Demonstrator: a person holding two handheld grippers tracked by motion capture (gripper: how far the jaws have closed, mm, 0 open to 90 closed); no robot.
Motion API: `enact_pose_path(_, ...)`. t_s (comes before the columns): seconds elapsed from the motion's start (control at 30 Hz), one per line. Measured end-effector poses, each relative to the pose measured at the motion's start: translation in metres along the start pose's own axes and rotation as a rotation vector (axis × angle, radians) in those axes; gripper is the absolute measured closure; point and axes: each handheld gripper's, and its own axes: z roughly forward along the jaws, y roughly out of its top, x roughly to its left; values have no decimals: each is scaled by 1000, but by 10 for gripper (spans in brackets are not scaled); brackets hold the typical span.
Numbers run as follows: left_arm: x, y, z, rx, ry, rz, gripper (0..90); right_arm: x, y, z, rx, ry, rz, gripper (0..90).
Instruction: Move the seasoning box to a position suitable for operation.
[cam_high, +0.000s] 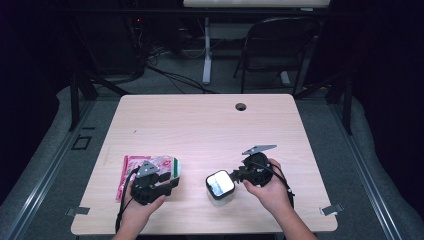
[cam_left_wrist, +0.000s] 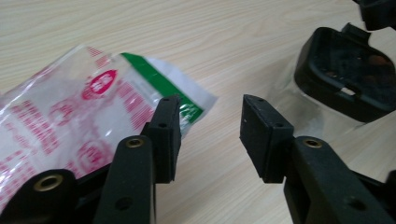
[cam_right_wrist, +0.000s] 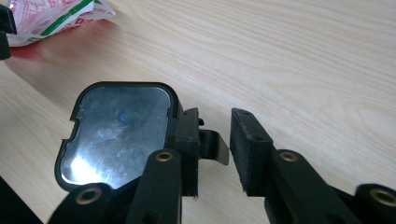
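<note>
A small clear container with a black-rimmed glossy lid (cam_high: 220, 183) stands near the table's front edge, right of centre. My right gripper (cam_high: 237, 175) reaches it from the right. In the right gripper view the lid (cam_right_wrist: 116, 135) lies by the left jaw and its black tab (cam_right_wrist: 215, 145) sits between the jaws of the right gripper (cam_right_wrist: 215, 116); a gap shows on the right pad's side, so the gripper is open. A red, white and green plastic bag (cam_high: 131, 169) lies flat at front left. My left gripper (cam_high: 174, 183) stands open over the bag's right end (cam_left_wrist: 70, 107), with nothing between the jaws (cam_left_wrist: 210, 116).
The wooden table (cam_high: 210, 130) has a round cable hole (cam_high: 241, 106) at its far edge. Behind it stand a folding chair (cam_high: 280, 45) and a white desk leg (cam_high: 206, 50). Metal clips (cam_high: 330, 209) sit at the front corners.
</note>
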Motion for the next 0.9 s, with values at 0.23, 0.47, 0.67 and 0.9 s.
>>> enact_pose_path(0.23,-13,5,9,10,-44,37,740,-1,1,3,3,-5,4,774)
enact_pose_path(0.47,-28,7,21,28,-90,77,870,4,1,2,-8,10,-4,795)
enact_pose_path(0.67,-40,7,31,49,-111,104,896,3,1,3,-7,18,-2,809)
enact_pose_path(0.9,-48,7,41,70,-114,116,898,4,1,3,-3,20,-6,820)
